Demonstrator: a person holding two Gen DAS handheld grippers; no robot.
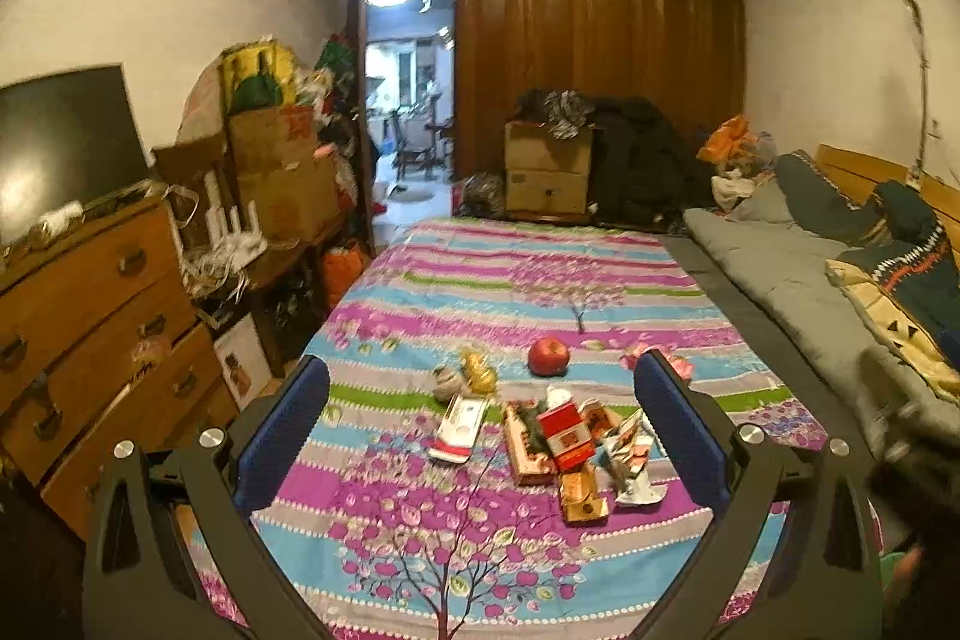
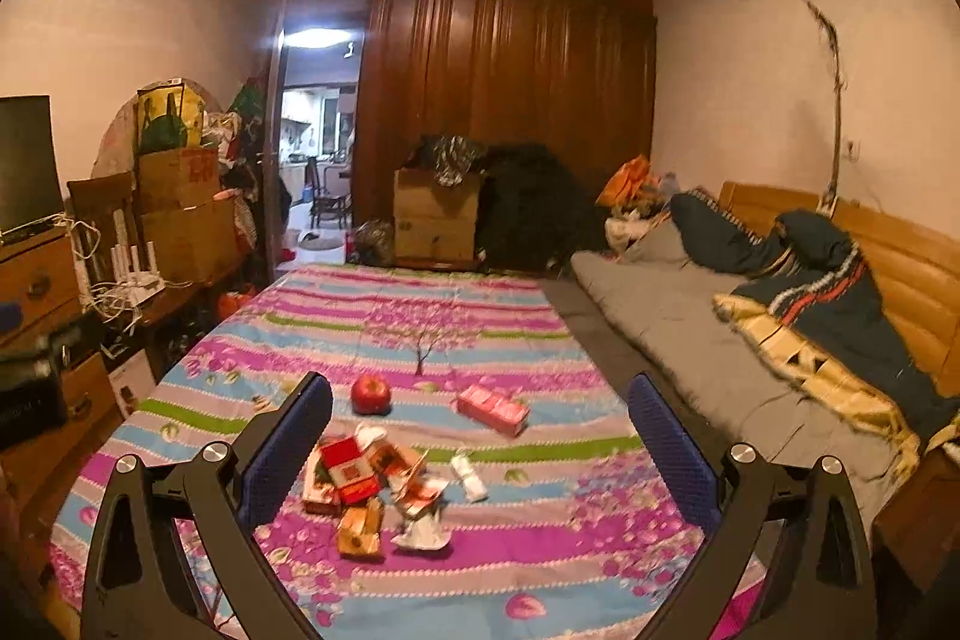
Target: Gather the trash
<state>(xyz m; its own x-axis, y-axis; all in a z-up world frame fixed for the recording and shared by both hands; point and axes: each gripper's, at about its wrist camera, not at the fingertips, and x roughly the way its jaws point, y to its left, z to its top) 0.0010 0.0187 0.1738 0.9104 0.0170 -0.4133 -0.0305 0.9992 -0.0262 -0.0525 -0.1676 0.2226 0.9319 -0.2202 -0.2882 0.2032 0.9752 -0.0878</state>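
A: Zero items collected, by my reading. Left gripper [image 1: 480, 412] and right gripper [image 2: 480, 436] both hover above the bedspread [image 1: 420, 532] with jaws spread wide, holding nothing.

B: Trash location?

A: Nearest is a heap of torn red cartons [image 1: 564, 436] and crumpled wrappers [image 2: 420, 526]. Just left of it, a flat white pack [image 1: 457, 427]; right, a white roll [image 2: 469, 475]. Beyond, foil balls [image 1: 468, 376], a pink carton [image 2: 493, 409], an apple [image 2: 370, 393].

B: Bin?

A: None in view. All pickups remain; apple probably not trash
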